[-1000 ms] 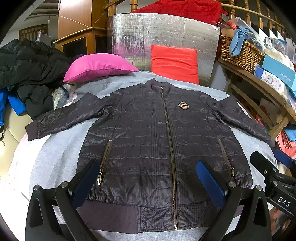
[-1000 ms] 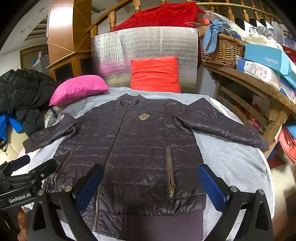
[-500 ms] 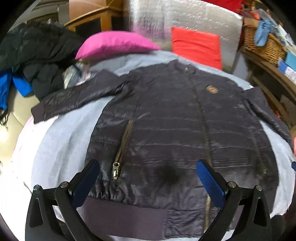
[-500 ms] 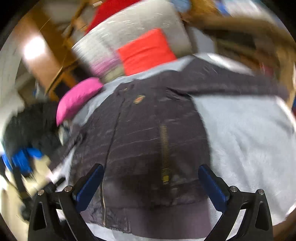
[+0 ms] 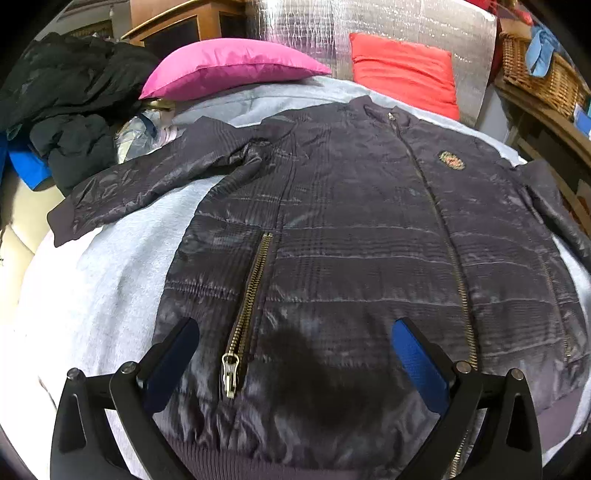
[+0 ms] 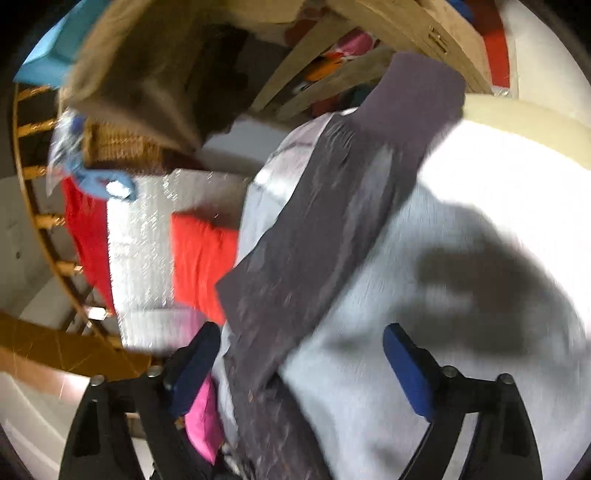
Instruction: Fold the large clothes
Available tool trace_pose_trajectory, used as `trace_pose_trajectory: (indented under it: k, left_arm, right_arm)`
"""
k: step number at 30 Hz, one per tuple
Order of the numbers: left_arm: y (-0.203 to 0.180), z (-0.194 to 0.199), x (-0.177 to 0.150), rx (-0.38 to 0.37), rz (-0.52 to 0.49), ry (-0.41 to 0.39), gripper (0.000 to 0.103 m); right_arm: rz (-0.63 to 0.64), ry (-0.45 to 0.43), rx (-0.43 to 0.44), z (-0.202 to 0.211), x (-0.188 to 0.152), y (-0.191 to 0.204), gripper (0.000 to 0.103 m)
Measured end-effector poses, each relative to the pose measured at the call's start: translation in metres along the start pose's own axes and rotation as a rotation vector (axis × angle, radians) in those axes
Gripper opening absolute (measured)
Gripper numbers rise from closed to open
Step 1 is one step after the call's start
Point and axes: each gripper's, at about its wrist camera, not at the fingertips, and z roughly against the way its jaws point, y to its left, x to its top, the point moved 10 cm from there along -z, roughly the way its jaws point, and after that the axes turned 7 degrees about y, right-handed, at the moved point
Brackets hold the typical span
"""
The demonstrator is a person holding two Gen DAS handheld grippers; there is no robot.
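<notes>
a dark quilted jacket [image 5: 362, 236] lies face up and zipped on a grey sheet [image 5: 110, 280] covering the bed, its collar toward a pink pillow [image 5: 229, 70] and a red cushion [image 5: 402, 74] propped against a silver foil panel [image 5: 406, 22]. the left claw [image 5: 295, 358] hangs spread wide above the jacket's lower front, near the hem, with a brass pocket zipper [image 5: 247, 302] between its blue-padded fingers [image 5: 417, 362] and nothing gripped; its shadow falls on the fabric. the jacket's left-hand sleeve [image 5: 147, 184] stretches toward a heap of black clothing [image 5: 62, 96]. in the blurred, tilted right wrist view, the right claw [image 6: 295, 365] is likewise spread wide and empty, pointing along the other sleeve [image 6: 332, 221], which lies on the sheet and ends in a ribbed cuff [image 6: 417, 92] near wooden shelving [image 6: 369, 48].
</notes>
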Motion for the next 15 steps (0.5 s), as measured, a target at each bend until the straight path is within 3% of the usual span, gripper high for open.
trace_pose_trajectory:
  k: [2, 3, 5, 7, 8, 12, 15]
  left_arm:
    - [0.002, -0.009, 0.001, 0.006, -0.007, 0.007, 0.103]
    - [0.004, -0.013, 0.001, 0.010, -0.009, 0.010, 0.103]
    - [0.008, -0.020, 0.000, 0.014, -0.012, 0.014, 0.103]
    - [0.012, -0.025, -0.001, 0.015, -0.012, 0.016, 0.103]
    - [0.015, -0.028, -0.002, 0.014, -0.008, 0.017, 0.103]
    - [0.024, -0.037, -0.005, -0.016, 0.024, 0.020, 0.103]
    - [0.028, -0.040, -0.006, -0.033, 0.031, 0.005, 0.103]
  right_arm:
    - [-0.015, -0.002, -0.032, -0.013, 0.013, -0.007, 0.068]
    - [-0.015, -0.009, -0.044, -0.017, 0.019, -0.009, 0.066]
    - [0.002, -0.034, -0.078, -0.024, 0.029, -0.012, 0.045]
    - [0.016, -0.042, -0.124, -0.026, 0.040, -0.012, 0.037]
    - [0.049, -0.051, -0.175, -0.027, 0.045, -0.008, 0.028]
    - [0.368, -0.111, -0.396, -0.026, 0.040, 0.056, 0.017]
    - [0.630, -0.154, -0.456, -0.031, 0.006, 0.135, 0.015]
